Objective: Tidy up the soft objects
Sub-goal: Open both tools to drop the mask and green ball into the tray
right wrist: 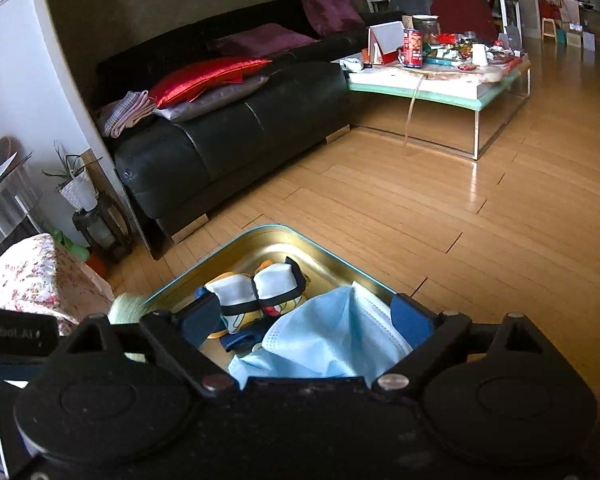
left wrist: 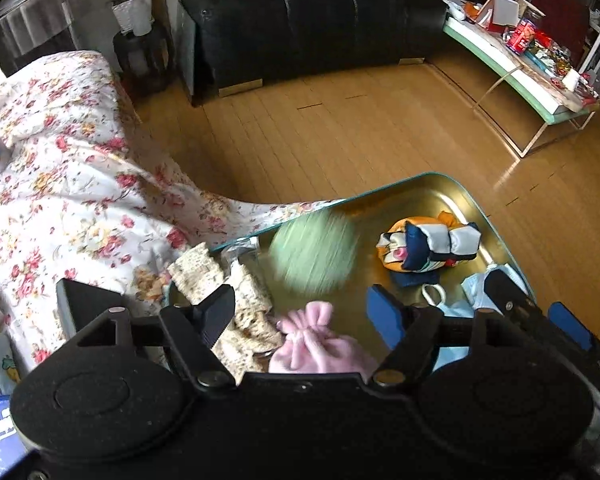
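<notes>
A shallow gold metal tray with a teal rim (left wrist: 452, 188) sits at the edge of a bed covered in a white floral quilt (left wrist: 60, 184), above the wooden floor (left wrist: 340, 132). Inside the tray, a blurred pale green ball of yarn (left wrist: 314, 254) lies near its far-left rim, and a bundle of rolled white, navy and orange cloth (left wrist: 428, 246) lies to the right of the yarn. A pink fleece pouch (left wrist: 320, 344) and a beige crocheted strip (left wrist: 236, 292) lie at the tray's near side. The left claw (left wrist: 304, 312) is partly open over the pouch, gripping nothing. The right claw (right wrist: 312, 320) stands wide apart, a light blue face mask (right wrist: 328, 340) lying loose between its fingers at the tray's near-right corner.
</notes>
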Demonstrator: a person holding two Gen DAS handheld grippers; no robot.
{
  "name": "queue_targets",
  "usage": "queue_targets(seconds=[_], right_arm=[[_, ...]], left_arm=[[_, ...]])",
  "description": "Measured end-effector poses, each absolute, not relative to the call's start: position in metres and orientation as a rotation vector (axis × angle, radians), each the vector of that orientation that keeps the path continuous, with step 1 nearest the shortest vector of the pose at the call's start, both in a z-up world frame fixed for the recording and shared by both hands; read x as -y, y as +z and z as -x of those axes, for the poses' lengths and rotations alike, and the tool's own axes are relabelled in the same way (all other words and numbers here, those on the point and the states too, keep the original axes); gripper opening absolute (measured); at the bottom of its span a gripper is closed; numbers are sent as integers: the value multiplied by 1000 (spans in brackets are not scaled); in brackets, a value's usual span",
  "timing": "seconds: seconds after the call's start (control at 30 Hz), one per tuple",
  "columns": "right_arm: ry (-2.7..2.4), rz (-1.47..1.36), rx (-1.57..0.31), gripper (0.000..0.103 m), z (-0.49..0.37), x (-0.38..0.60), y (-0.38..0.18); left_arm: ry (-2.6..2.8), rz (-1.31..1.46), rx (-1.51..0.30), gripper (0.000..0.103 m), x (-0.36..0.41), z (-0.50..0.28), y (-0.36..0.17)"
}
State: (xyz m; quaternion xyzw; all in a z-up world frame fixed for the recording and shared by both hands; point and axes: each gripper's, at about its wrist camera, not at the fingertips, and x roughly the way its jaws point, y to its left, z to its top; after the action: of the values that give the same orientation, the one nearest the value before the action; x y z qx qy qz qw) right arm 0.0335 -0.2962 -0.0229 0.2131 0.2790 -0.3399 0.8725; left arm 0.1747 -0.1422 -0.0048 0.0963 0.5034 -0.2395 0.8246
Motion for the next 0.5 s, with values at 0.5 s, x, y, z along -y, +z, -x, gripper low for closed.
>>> queue_targets(seconds=[0.5], right_arm=[[-621,-295,-559,96,-38,261,-19]], left_arm=[[-368,-120,-1020,79,32,-149,30]])
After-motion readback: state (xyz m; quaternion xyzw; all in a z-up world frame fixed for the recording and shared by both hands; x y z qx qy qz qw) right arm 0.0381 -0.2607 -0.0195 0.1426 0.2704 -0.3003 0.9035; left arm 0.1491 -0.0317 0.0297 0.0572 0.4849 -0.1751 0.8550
